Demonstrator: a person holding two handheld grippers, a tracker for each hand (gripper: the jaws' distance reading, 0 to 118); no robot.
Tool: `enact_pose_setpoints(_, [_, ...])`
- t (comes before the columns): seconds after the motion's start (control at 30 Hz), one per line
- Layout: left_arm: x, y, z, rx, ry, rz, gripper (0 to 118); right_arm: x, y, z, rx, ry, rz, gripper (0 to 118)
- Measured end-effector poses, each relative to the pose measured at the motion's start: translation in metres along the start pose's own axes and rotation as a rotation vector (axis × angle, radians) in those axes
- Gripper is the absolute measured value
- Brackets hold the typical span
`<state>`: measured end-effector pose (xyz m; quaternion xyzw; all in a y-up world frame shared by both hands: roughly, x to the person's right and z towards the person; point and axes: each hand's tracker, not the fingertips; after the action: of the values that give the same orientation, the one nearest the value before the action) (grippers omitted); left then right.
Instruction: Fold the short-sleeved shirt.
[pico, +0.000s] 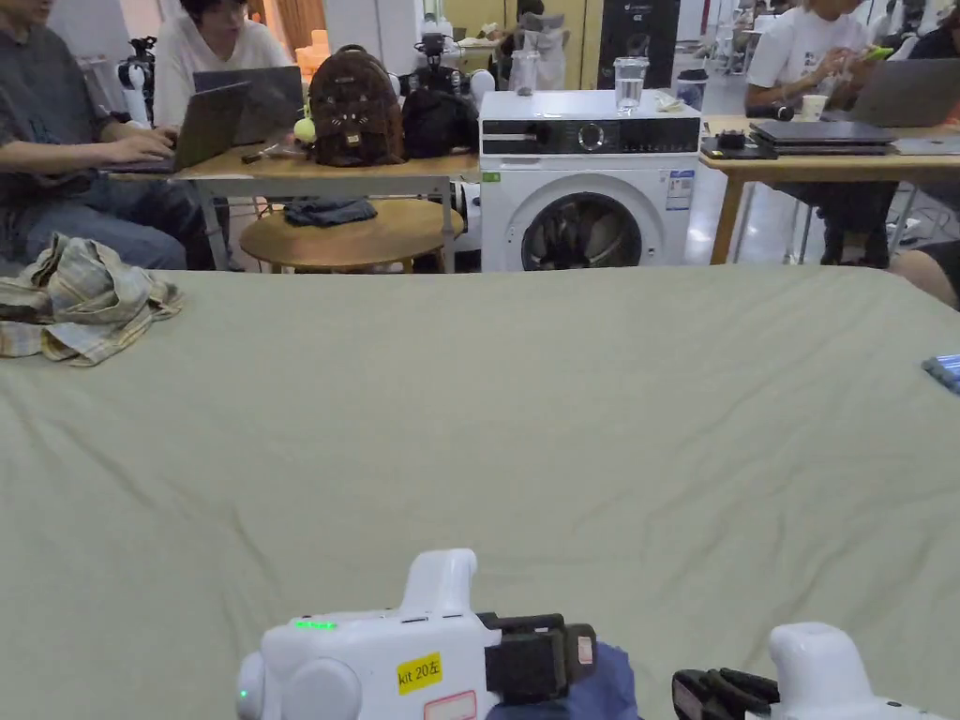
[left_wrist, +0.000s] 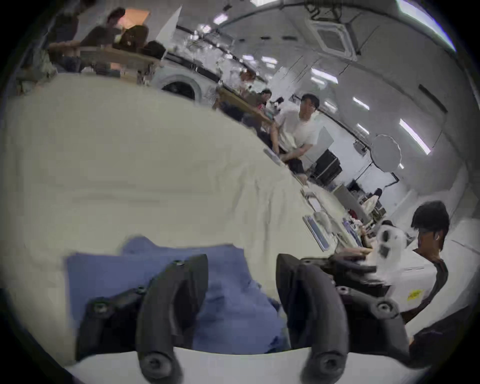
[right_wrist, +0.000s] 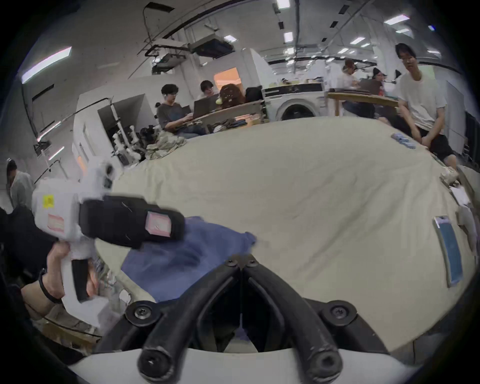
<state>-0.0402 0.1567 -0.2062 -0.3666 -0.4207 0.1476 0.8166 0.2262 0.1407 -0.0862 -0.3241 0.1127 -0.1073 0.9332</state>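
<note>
Here the left gripper (left_wrist: 241, 285) hangs with its jaws spread wide over the blue shirt (left_wrist: 161, 275), gripping nothing. The right gripper (right_wrist: 242, 267) has its tips pressed together, empty as far as I can tell. The shirt lies bunched at the table's (pico: 525, 403) near edge; better to spread it flat toward the middle before folding.

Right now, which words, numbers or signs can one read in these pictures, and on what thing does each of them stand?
Yellow sticker on the left gripper: a handwritten label, which I leave unquoted.
Pink sticker below it: too blurred to read.
Small stickers on the washing machine: too small to read.
Other writing that can be read: none.
</note>
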Motion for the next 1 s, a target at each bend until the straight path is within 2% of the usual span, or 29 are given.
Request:
enact_pose_setpoints(0.07, [-0.009,0.005,0.03,0.042,0.061,-0.026,70,-0.013,0.008,-0.02,-0.051,0.07,0.007,0])
enact_pose_setpoints(0.17, [-0.017,0.003,0.077,0.073,0.13,-0.01,70,-0.028,0.016,-0.059,-0.152,0.202,0.004,0])
enact_pose_setpoints(0.2, [-0.026,-0.002,0.087,0.098,0.163,0.013,70,-0.031,0.016,-0.074,-0.201,0.203,0.004,0])
enact_pose_setpoints(0.27, [-0.047,-0.009,0.1,0.088,0.191,0.084,70,-0.033,0.011,-0.1,-0.321,0.072,0.051,0])
enact_pose_setpoints(0.3, [-0.057,-0.015,0.107,0.081,0.184,0.147,70,-0.028,0.006,-0.106,-0.319,0.081,0.061,0])
enact_pose_setpoints(0.33, [-0.064,-0.02,0.111,0.085,0.175,0.183,70,-0.024,0.006,-0.103,-0.286,0.103,0.037,0])
enact_pose_setpoints(0.4, [-0.082,-0.03,0.112,0.086,0.122,0.261,70,-0.023,0.007,-0.102,-0.293,0.106,-0.062,0])
enact_pose_setpoints(0.5, [-0.101,-0.038,0.097,0.039,0.018,0.339,70,-0.032,0.006,-0.098,-0.274,0.08,0.04,0])
enact_pose_setpoints(0.57, [-0.115,-0.041,0.078,-0.011,-0.047,0.403,70,-0.035,0.004,-0.096,-0.27,0.07,0.04,0])
enact_pose_setpoints(0.63, [-0.122,-0.046,0.059,-0.065,-0.03,0.428,70,-0.035,0.004,-0.096,-0.268,0.066,0.039,0])
enact_pose_setpoints(0.73, [-0.126,-0.051,0.046,-0.025,-0.132,0.481,70,-0.034,0.003,-0.096,-0.262,0.067,0.026,0])
enact_pose_setpoints(0.77, [-0.124,-0.049,0.043,-0.032,-0.138,0.501,68,-0.033,0.003,-0.095,-0.26,0.068,0.019,0])
enact_pose_setpoints(0.8, [-0.128,-0.047,0.035,-0.039,-0.126,0.493,53,-0.033,0.003,-0.095,-0.258,0.07,0.016,0])
enact_pose_setpoints(0.83, [-0.124,-0.045,0.028,-0.059,-0.115,0.484,29,-0.033,0.002,-0.095,-0.257,0.07,0.013,0])
enact_pose_setpoints(0.87, [-0.119,-0.046,0.022,-0.095,-0.023,0.437,16,-0.033,0.002,-0.095,-0.257,0.068,0.014,0])
enact_pose_setpoints(0.9, [-0.119,-0.047,0.02,-0.089,0.005,0.426,15,-0.033,0.002,-0.095,-0.256,0.071,0.015,0])
enact_pose_setpoints(0.93, [-0.114,-0.051,0.022,-0.07,-0.045,0.458,15,-0.034,0.001,-0.094,-0.251,0.066,0.021,0])
enact_pose_setpoints(1.0, [-0.116,-0.052,0.027,-0.057,-0.059,0.482,15,-0.036,-0.001,-0.091,-0.234,0.064,0.034,0])
